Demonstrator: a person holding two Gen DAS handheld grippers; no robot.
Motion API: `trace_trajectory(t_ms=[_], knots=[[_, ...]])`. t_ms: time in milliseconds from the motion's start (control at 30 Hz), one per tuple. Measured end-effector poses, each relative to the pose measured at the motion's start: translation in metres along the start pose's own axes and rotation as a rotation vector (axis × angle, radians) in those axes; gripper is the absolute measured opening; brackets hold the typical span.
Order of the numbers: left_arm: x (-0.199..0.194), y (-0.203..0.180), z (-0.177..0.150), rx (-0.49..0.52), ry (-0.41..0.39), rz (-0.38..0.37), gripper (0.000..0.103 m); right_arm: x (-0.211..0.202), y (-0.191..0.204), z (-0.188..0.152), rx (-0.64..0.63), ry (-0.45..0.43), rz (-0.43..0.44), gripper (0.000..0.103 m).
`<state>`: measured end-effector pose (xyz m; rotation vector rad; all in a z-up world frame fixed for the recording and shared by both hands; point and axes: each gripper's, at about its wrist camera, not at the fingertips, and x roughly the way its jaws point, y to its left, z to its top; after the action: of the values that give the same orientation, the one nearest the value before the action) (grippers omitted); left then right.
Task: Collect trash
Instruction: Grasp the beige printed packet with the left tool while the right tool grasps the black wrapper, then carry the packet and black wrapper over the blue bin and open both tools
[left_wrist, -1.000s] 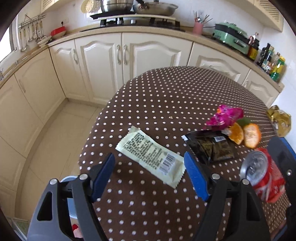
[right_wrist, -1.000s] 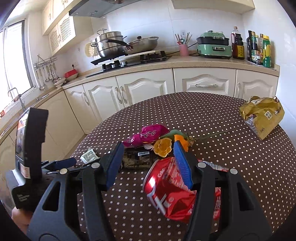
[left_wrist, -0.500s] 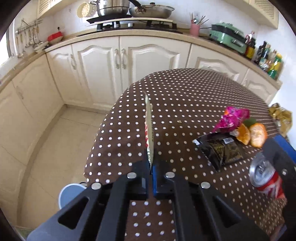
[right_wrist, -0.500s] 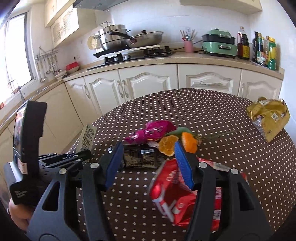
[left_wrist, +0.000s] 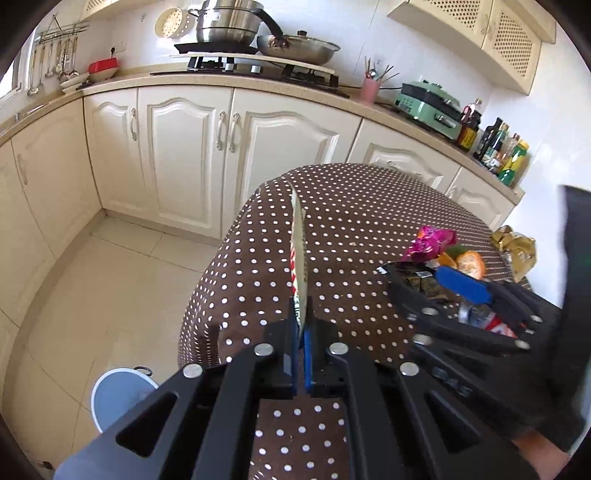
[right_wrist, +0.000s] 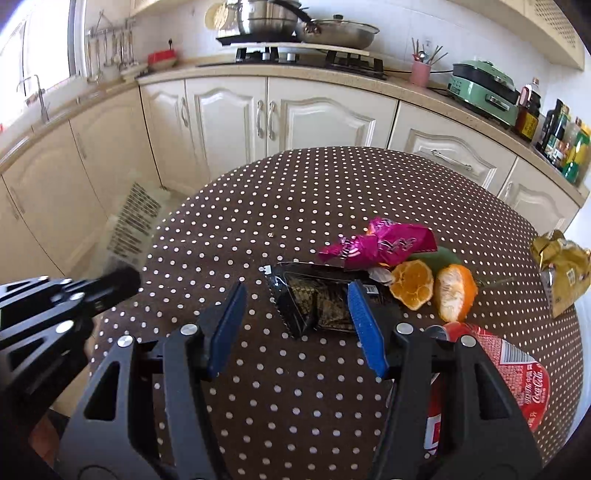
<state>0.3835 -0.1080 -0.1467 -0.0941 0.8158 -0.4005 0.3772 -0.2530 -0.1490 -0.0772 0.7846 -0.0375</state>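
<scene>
My left gripper (left_wrist: 300, 332) is shut on a pale printed wrapper (left_wrist: 298, 251), which stands edge-on above the table's left rim. The right wrist view shows that wrapper (right_wrist: 133, 221) blurred, out past the table edge. My right gripper (right_wrist: 295, 291) is open, with its blue pads either side of a black snack packet (right_wrist: 310, 306) that lies flat on the dotted tablecloth (right_wrist: 332, 192). Whether the pads touch the packet I cannot tell. A crushed red can (right_wrist: 517, 373) lies just right of that gripper.
A pink wrapper (right_wrist: 384, 243), two orange peel pieces (right_wrist: 413, 284) and a gold bag (right_wrist: 561, 266) lie further right on the table. A blue bin (left_wrist: 118, 398) stands on the floor below the table's left edge. Cream cabinets run behind.
My left gripper closed on the pale wrapper, lifted it off the table and carried it toward the left edge. My right gripper shifted left from the red can to the black packet.
</scene>
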Motion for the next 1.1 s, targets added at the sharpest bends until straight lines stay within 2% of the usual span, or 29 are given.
trace_trajectory(t_ms=[67,133,200,333,467,567,800,933,1100], knots=[[-0.003,0.001,-0.001,-0.001,-0.004,-0.004,0.002,0.007,0.005,0.0,-0.035,0.015,-0.035,0.057],[-0.006,0.003,-0.002,-0.001,-0.008,-0.012,0.002,0.011,0.007,0.001,-0.051,0.028,-0.059,0.049],[-0.008,0.004,-0.003,0.0,-0.01,-0.015,0.002,0.014,0.01,0.0,-0.071,0.039,-0.077,0.035],[-0.014,0.008,-0.005,-0.005,-0.012,-0.017,0.002,0.016,0.022,-0.004,-0.142,0.063,-0.105,0.034],[-0.021,0.011,-0.007,-0.005,-0.017,-0.015,0.002,0.016,0.019,-0.007,-0.122,0.071,-0.093,0.026],[-0.028,0.014,-0.009,-0.007,-0.026,-0.018,0.002,0.007,0.016,-0.008,-0.107,0.043,-0.074,0.022],[-0.054,0.025,-0.012,-0.027,-0.063,-0.03,0.002,-0.037,0.021,0.001,-0.025,-0.062,0.095,0.022],[-0.074,0.043,-0.015,-0.053,-0.09,-0.026,0.002,-0.062,0.046,0.008,-0.022,-0.119,0.184,0.022],[-0.098,0.087,-0.029,-0.114,-0.11,0.003,0.002,-0.078,0.095,0.016,-0.037,-0.153,0.315,0.022]])
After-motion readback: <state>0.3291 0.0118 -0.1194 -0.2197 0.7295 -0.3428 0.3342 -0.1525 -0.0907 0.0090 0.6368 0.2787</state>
